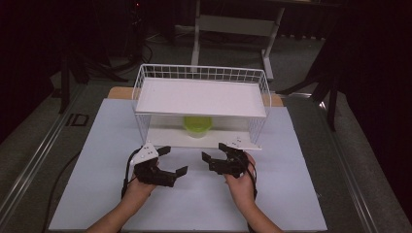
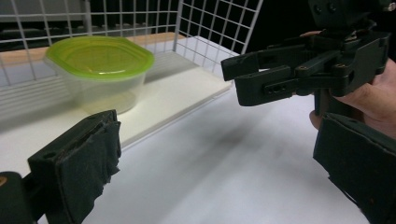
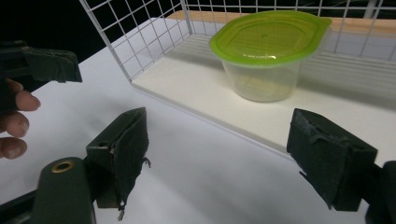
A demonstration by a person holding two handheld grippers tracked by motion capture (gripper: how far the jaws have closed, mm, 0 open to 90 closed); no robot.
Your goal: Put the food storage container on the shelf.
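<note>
One clear plastic tub [image 3: 261,70] with a rounded green lid [image 3: 271,35] stands on the lower of two flat white boards inside one white wire rack [image 1: 201,74], near the middle of that shelf. Two black tongs rest over the smooth white table [image 1: 97,160] just in front of the rack. The left gripper [image 1: 171,159] and the right gripper [image 1: 214,151] both stand with padded jaws apart and nothing between them.

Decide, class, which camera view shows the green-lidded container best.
The right gripper view: the container sits near and whole on the rack's lower shelf, its lid fully seen. The left gripper view shows it whole but farther aside; the high view shows it small under the upper shelf.
</note>
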